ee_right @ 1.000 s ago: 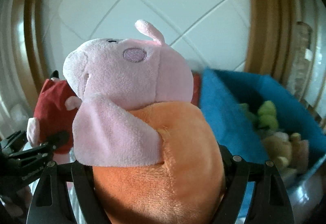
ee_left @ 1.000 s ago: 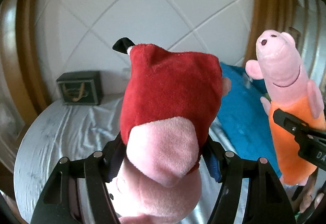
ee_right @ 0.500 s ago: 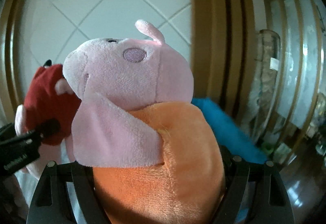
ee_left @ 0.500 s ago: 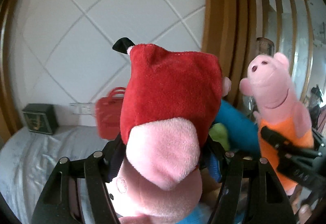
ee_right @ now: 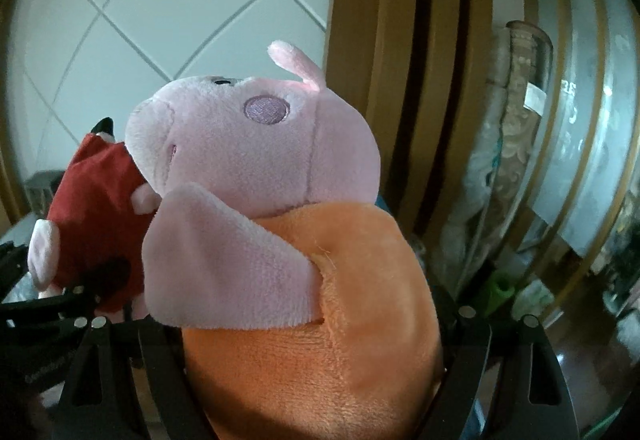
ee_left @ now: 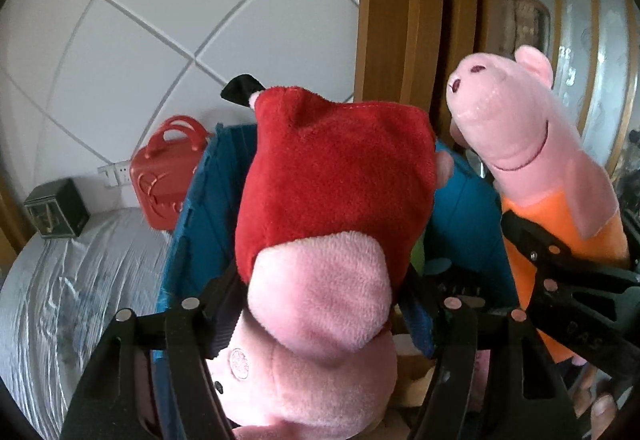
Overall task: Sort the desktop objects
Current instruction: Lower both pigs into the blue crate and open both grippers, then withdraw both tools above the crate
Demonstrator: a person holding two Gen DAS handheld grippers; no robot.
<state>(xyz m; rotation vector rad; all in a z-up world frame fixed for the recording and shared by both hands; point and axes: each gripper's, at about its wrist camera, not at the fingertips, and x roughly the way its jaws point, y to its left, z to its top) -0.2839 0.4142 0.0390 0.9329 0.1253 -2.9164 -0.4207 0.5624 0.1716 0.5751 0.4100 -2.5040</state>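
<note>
Left gripper (ee_left: 320, 304): jaws easing apart, red pig (ee_left: 336, 176) between them, poised over blue bin (ee_left: 208, 200). Right gripper (ee_right: 316, 344): likewise spreading around orange pig (ee_right: 312, 304), near bin's right side. Advice: centre each toy over bin opening before full release; avoid rim, avoid toys colliding.

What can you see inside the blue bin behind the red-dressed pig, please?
Inside the blue bin, only a sliver of something green and a tan shape show. The red-dressed pig covers the rest.

Two plush pigs (ee_left: 332, 176) (ee_left: 532, 160) side by side before the bin (ee_left: 208, 200).
</note>
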